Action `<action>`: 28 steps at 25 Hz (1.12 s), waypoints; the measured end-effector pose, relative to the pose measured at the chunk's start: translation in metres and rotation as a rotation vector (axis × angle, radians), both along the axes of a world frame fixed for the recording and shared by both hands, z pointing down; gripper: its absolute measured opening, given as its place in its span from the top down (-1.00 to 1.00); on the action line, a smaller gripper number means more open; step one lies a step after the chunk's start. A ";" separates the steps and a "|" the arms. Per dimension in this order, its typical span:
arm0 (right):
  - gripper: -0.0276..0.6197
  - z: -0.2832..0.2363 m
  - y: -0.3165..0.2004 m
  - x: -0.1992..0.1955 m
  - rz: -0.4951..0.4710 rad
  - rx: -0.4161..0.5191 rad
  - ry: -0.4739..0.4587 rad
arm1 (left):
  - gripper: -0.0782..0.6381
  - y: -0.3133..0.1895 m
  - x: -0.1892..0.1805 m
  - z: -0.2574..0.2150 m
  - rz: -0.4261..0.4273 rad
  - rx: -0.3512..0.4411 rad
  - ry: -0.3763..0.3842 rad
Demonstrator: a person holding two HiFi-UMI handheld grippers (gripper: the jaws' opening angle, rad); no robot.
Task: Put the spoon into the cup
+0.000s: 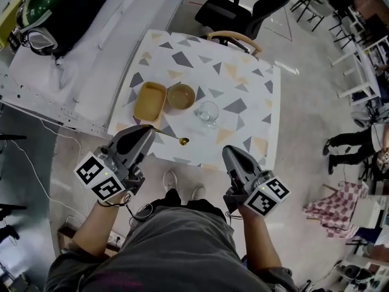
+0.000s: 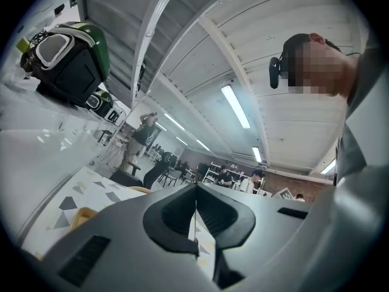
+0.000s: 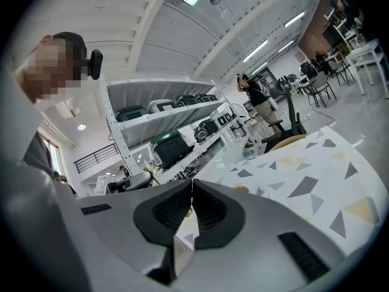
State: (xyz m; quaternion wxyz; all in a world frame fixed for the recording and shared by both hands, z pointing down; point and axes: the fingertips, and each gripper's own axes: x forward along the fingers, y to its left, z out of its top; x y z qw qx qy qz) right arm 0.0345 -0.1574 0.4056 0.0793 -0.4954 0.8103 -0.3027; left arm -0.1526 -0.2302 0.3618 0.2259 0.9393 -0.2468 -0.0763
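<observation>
A gold spoon (image 1: 174, 138) lies on the near part of the white table (image 1: 243, 84) with its triangle pattern, bowl end to the right. A clear glass cup (image 1: 207, 112) stands a little beyond it, to the right. My left gripper (image 1: 144, 135) (image 2: 196, 190) is held just off the table's near left edge, its tip close to the spoon's handle end, jaws shut with nothing between them. My right gripper (image 1: 231, 156) (image 3: 192, 184) hovers at the near edge, right of the spoon and nearer than the cup, also shut and empty. Neither gripper view shows the cup.
A yellow tray (image 1: 149, 101) (image 2: 82, 215) and a brown bowl (image 1: 181, 96) sit left of the cup. A wooden-backed chair (image 1: 234, 38) stands at the far side. White shelving with a green-black case (image 1: 58, 8) runs along the left. Another person's legs (image 1: 349, 142) show at the right.
</observation>
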 end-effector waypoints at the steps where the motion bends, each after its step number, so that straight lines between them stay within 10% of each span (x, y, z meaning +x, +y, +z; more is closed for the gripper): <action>1: 0.85 -0.001 -0.002 0.000 0.001 0.000 0.002 | 0.73 -0.002 0.001 -0.001 0.001 0.001 0.004; 28: 0.85 0.028 -0.092 0.072 -0.110 -0.050 -0.060 | 0.73 -0.082 0.078 0.023 -0.104 -0.049 -0.047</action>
